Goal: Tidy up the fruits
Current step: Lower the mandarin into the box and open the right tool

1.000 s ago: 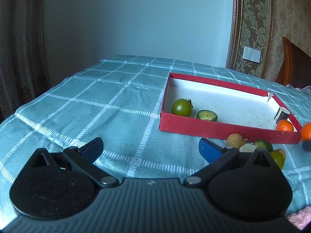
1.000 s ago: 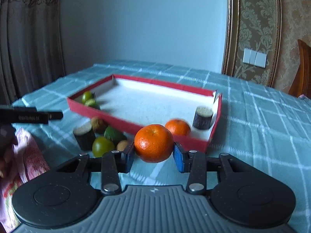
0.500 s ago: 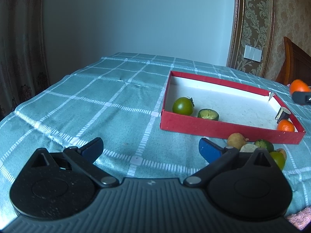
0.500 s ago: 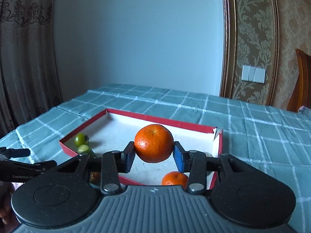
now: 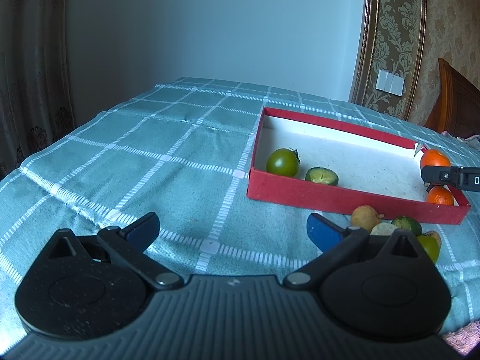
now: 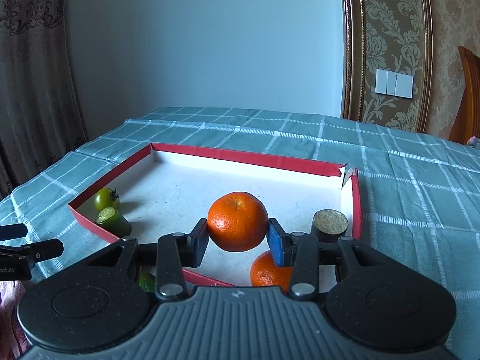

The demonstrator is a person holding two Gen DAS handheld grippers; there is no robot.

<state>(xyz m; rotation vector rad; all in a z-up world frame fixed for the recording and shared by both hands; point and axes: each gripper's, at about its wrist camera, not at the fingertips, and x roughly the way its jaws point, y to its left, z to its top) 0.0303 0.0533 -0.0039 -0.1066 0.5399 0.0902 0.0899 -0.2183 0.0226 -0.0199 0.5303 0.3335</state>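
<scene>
— Teal checked cloth [image 5: 168, 150] over the whole table, pale wall behind, patterned wallpaper at the rt. What's the rt gripper [image 6: 237, 235] got?

— An orange [image 6: 238, 221], round, glossy, pebbly skin w/ a dimple on top. Clenched between the two pads, held up over the red box [image 6: 246, 158], above its near-right part.

— And the box itself?

— Shallow cardboard, red outside, white speckled floor, far-right corner torn open. Second orange [image 6: 267, 273] sits on the floor by the near edge, just below the held one. Dark stubby cylinder [image 6: 329, 225] w/ a grainy cut top stands upright near the right wall. At the left end: smooth green tomato [image 6: 105, 199] w/ its stalk, and a green cut piece [image 6: 112, 222] just beside it.

— Does the left cam add anything?

— Yes. Left gripper [image 5: 232, 229] is spread wide w/ nothing in it, blue pads low over the cloth. That view shows a heap of loose fruit outside the box's near edge: tan roundish one [image 5: 364, 217], dark green one [image 5: 406, 224], yellow-green one [image 5: 430, 247], mostly hidden behind the gripper body. From the rt cam only a sliver of green shows there. Left cam also catches the rt gripper's black arm at the frame's rt edge, w/ the held orange above it.
</scene>
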